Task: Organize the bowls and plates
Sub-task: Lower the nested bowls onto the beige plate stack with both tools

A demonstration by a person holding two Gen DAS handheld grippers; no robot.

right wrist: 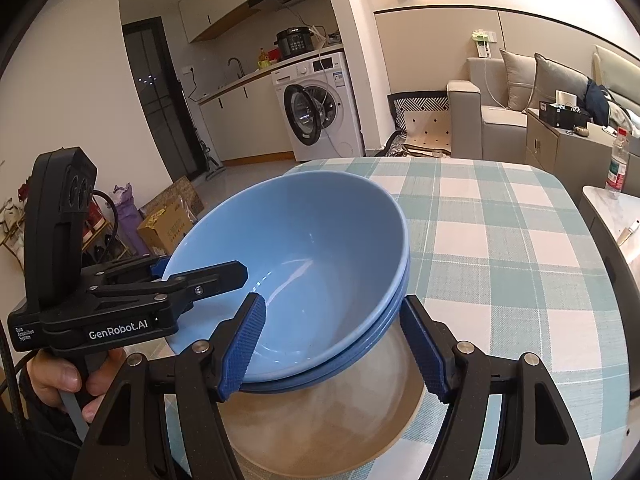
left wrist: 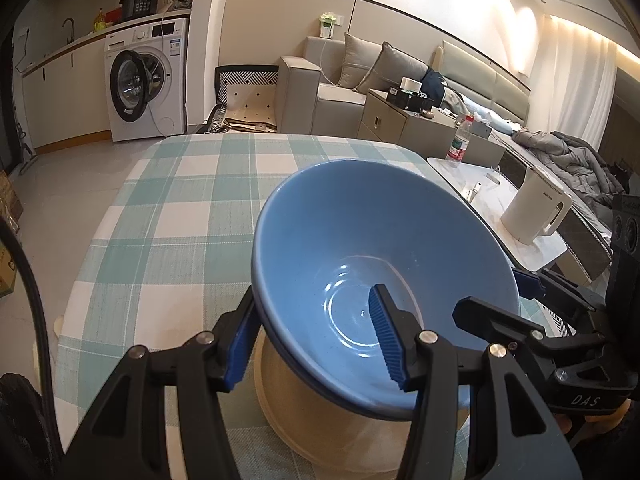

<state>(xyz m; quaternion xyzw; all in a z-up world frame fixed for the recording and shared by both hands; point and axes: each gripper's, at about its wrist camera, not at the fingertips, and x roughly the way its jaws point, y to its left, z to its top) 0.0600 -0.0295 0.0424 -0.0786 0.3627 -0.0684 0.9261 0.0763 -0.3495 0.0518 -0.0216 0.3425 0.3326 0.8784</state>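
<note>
A nested stack of blue bowls [left wrist: 360, 240] [right wrist: 288, 240] hangs tilted just above a cream bowl [left wrist: 320, 428] [right wrist: 320, 420] on the green-checked table [left wrist: 180, 200]. My left gripper [left wrist: 314, 294] straddles one side of the stack's wall, one blue pad outside the rim and one inside, shut on it. My right gripper [right wrist: 333, 298] grips the opposite side the same way, one pad inside and one outside. Each wrist view also shows the other gripper clamped on the rim: the right gripper [left wrist: 490, 292] and the left gripper [right wrist: 200, 268], held by a person's hand [right wrist: 60, 380].
A low marble side table [left wrist: 480, 196] stands right of the checked table, with a white kettle [left wrist: 536, 212] and a water bottle [left wrist: 460, 140]. Beyond are a sofa [left wrist: 340, 76] and a washing machine [left wrist: 144, 84]. Cardboard boxes [right wrist: 168, 224] sit on the floor to the left.
</note>
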